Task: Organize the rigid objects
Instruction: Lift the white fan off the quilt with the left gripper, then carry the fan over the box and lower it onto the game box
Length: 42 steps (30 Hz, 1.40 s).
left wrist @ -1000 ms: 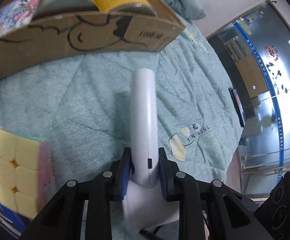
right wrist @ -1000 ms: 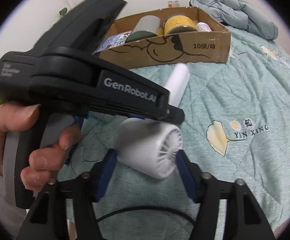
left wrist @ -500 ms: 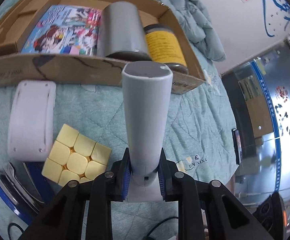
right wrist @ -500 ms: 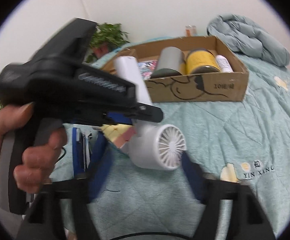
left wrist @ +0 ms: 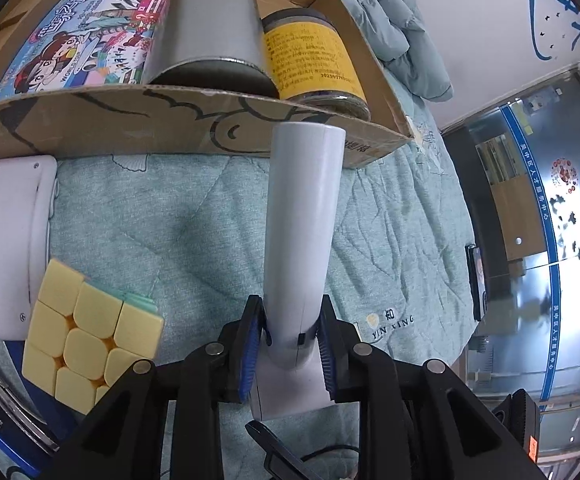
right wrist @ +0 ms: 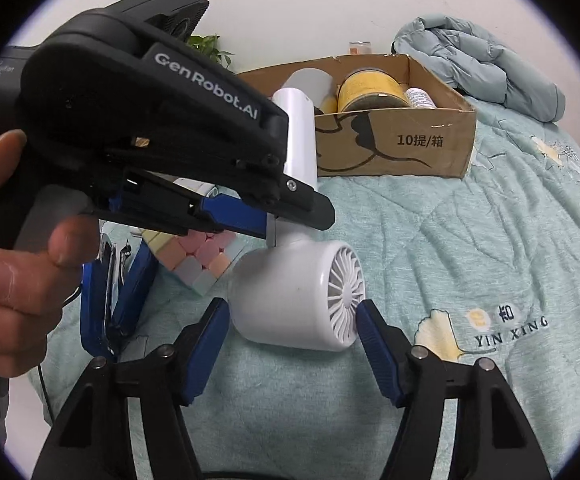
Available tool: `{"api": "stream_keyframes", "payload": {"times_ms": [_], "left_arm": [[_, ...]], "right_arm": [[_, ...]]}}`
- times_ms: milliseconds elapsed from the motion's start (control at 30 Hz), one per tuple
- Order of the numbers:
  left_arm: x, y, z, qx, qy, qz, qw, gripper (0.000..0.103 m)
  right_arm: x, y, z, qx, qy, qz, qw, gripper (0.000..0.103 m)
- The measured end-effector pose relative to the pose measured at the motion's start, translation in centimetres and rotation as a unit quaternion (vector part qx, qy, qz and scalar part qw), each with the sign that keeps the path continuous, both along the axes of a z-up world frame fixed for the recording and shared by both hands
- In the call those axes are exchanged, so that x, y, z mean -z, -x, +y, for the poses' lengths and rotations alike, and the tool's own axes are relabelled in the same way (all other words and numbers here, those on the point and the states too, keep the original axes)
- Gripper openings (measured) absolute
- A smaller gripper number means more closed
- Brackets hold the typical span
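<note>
A white hair dryer (left wrist: pixel 301 220) hangs over the teal bedspread, handle toward the cardboard box (left wrist: pixel 130 120). My left gripper (left wrist: pixel 290 320) is shut on the base of the handle; its jaws are opening a little, though both blue pads still touch it. In the right wrist view the same left gripper (right wrist: pixel 286 220), held by a person's hand (right wrist: pixel 18 280), clamps the handle above the barrel (right wrist: pixel 290 300). My right gripper (right wrist: pixel 291 316) straddles the barrel with jaws closing, the pads right at its two ends without pressing.
The box (right wrist: pixel 409 148) holds a picture book (left wrist: pixel 78 40), a grey cylinder (left wrist: pixel 210 28) and a yellow jar (left wrist: pixel 309 56). Left of the dryer lie a pastel cube (left wrist: pixel 90 340), a white device (left wrist: pixel 10 240) and a blue-and-chrome tool (right wrist: pixel 102 300). A padded jacket (right wrist: pixel 481 68) lies behind the box.
The dryer's handle has swung up from lying flat toward the box. The left view now looks into the box. The right jaws stand wider around the barrel than a second ago.
</note>
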<state>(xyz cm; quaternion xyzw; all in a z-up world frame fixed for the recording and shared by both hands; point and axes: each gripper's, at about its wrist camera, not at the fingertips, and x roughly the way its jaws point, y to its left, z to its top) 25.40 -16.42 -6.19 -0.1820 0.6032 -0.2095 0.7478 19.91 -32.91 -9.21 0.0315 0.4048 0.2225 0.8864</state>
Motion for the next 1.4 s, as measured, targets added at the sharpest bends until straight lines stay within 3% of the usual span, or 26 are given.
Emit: {"api": "stream_keyframes", "payload": {"times_ms": [200,233,300,433,567,633,700,833,1067,1233,1367,1400], "left_arm": [[-1.6,0.6,1.1,-0.010,-0.001,-0.028,0.9996,0.024],[-2.1,0.7,1.4,-0.016,-0.006,-0.038,0.9991,0.024],[-3.2,0.7,2.5,-0.026,-0.012,-0.053,0.9982,0.025],[-4.8,0.2,4.9,-0.047,0.003,-0.064,0.9968,0.024],[-5.8,-0.4,7.3,-0.059,0.020,-0.063,0.9961,0.023],[-6.6,-0.8,8.4,-0.061,0.026,-0.070,0.9954,0.022],[-7.7,-1.0,9.0,-0.063,0.030,-0.081,0.9942,0.022],[-9.9,-2.0,10.6,-0.069,0.024,-0.102,0.9920,0.022],[-12.1,-4.5,13.2,-0.086,0.012,-0.115,0.9896,0.021],[-12.3,-7.5,15.8,-0.108,-0.008,-0.111,0.9879,0.021],[-11.5,-11.2,18.0,-0.123,-0.033,-0.097,0.9872,0.021],[-11.2,-12.2,18.7,-0.125,-0.032,-0.089,0.9876,0.021]], "right_arm": [[-0.5,0.3,0.3,-0.010,-0.007,-0.016,1.000,0.064],[-0.9,0.4,0.4,-0.013,-0.009,-0.023,1.000,0.059],[-1.6,0.3,0.5,-0.016,-0.013,-0.031,0.999,0.027],[-3.3,-0.9,1.7,-0.025,-0.007,-0.054,0.998,0.027],[-4.3,-2.2,3.1,-0.028,-0.003,-0.066,0.997,0.036],[-4.8,-2.6,3.5,-0.030,-0.009,-0.075,0.997,0.049],[-5.6,-3.0,4.2,-0.040,-0.023,-0.083,0.995,0.068],[-7.0,-3.8,6.4,-0.066,-0.003,-0.118,0.991,0.070],[-8.2,-6.6,9.1,-0.069,0.014,-0.132,0.989,0.069],[-8.5,-9.2,10.7,-0.079,-0.008,-0.115,0.990,0.057],[-8.6,-11.4,12.0,-0.085,-0.022,-0.092,0.992,0.027],[-8.6,-12.1,12.4,-0.087,-0.024,-0.086,0.992,0.027]]}}
